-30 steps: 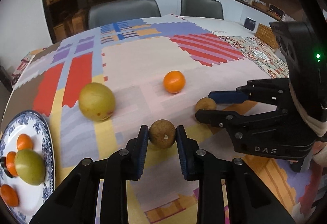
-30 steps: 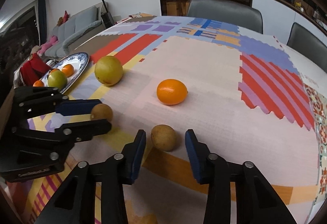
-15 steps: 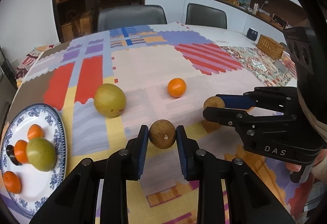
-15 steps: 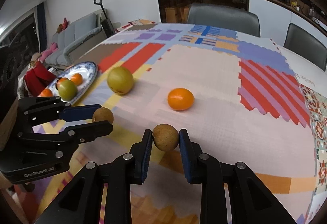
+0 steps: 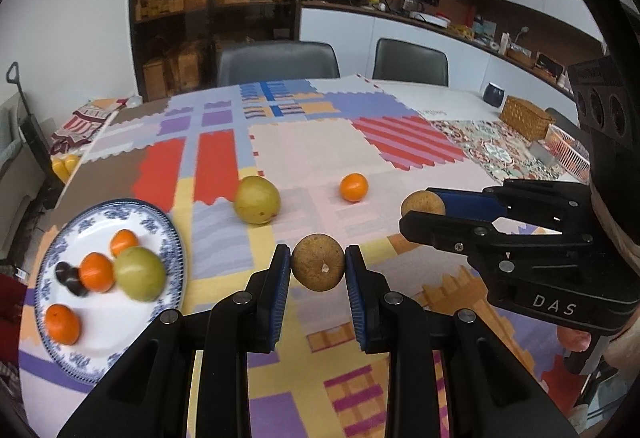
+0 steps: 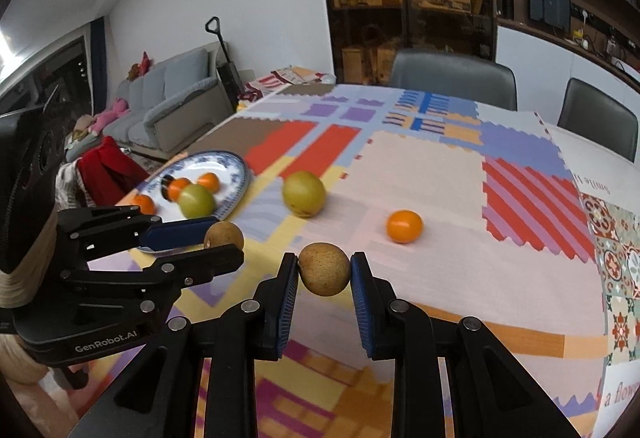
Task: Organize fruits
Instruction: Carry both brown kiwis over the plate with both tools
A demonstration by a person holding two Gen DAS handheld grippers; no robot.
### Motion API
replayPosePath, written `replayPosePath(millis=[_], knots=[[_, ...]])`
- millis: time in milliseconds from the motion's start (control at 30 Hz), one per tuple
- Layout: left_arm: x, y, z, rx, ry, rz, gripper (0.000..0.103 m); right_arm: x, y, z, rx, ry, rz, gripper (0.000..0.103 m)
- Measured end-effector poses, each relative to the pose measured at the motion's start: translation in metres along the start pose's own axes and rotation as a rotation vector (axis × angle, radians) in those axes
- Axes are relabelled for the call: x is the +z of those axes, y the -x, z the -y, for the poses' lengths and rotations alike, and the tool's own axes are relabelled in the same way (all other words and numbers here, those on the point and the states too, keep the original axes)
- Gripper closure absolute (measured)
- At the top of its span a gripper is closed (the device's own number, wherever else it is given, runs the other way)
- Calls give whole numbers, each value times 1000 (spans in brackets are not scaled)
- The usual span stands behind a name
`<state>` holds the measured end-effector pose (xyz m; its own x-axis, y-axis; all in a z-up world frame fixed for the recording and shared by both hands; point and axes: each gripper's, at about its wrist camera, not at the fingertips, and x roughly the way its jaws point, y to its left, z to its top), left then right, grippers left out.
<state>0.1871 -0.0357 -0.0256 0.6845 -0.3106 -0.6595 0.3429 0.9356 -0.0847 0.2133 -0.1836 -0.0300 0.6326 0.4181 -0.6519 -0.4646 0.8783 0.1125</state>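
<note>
My left gripper is shut on a round brown fruit and holds it above the patchwork tablecloth. My right gripper is shut on a second brown fruit, also off the cloth. Each gripper shows in the other's view: the right gripper on the right side, the left gripper on the left side. A yellow-green fruit and a small orange lie on the cloth beyond. A blue-patterned plate at the left edge carries several oranges, a green fruit and dark fruits.
Two grey chairs stand at the table's far side. A wicker basket, a dark mug and a pink wire basket sit at the far right. A grey sofa is past the table's left edge.
The right gripper's jaws closed on the brown fruit that lay between them. Both grippers then rose and pulled back with their fruits, so the table looks farther away.
</note>
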Motion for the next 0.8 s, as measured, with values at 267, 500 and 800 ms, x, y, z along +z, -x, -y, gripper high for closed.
replayPosePath(millis=[267,500,800], knots=[[-10,34,-17,42,30,40,75,6,8,-32,39,10,26,75],[-20,56,-40,90,67,63,75,11,7,-60,72,24,35,75],[-34,72,-76,151,131,76,75,19,-7,-97,118,56,28,75]])
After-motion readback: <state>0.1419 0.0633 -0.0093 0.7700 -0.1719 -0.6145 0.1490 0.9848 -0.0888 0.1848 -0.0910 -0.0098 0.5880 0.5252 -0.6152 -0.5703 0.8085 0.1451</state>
